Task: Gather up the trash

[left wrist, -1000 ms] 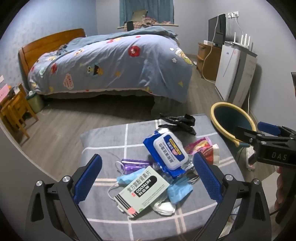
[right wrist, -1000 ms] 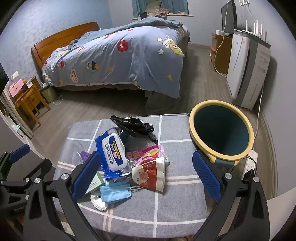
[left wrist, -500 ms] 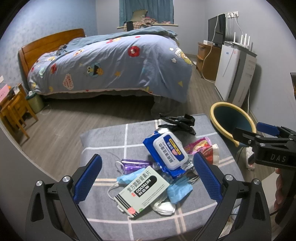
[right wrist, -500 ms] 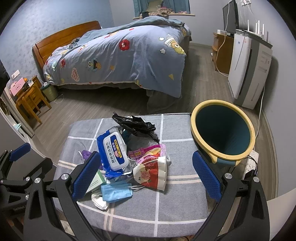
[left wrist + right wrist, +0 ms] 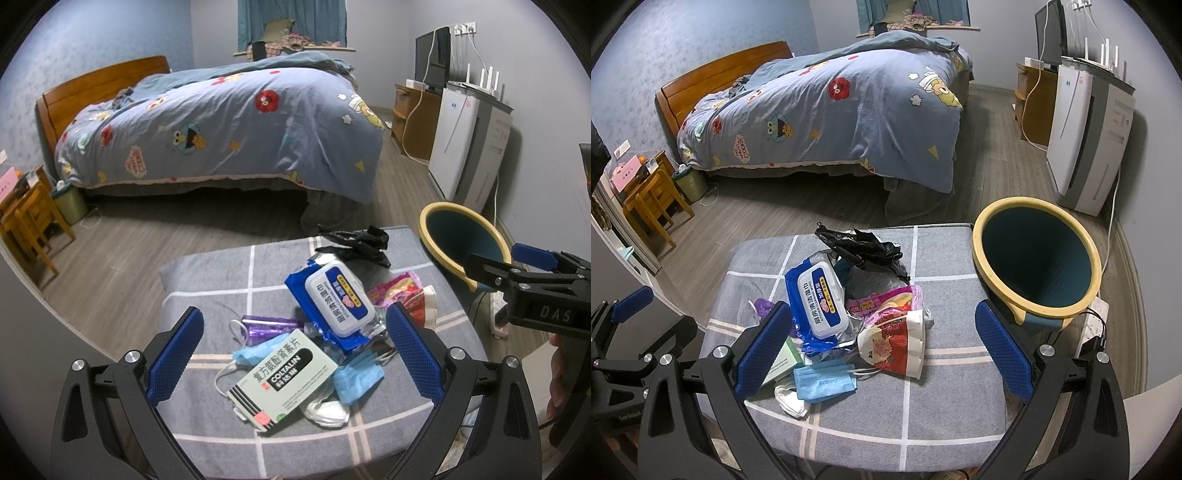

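Observation:
A pile of trash lies on a grey checked cushion: a blue wet-wipes pack, a green medicine box, a blue face mask, a red-and-white wrapper, a black plastic bag, a purple packet. A teal bin with a yellow rim stands at the cushion's right. My left gripper is open above the box. My right gripper is open above the wrapper, and also shows in the left wrist view.
A bed with a blue patterned duvet stands behind the cushion. A white air purifier and a wooden cabinet line the right wall. A wooden stool stands at the left. A power strip lies beside the bin.
The right gripper has moved slightly forward and down toward the trash pile. The left gripper has barely moved. Both stay open.

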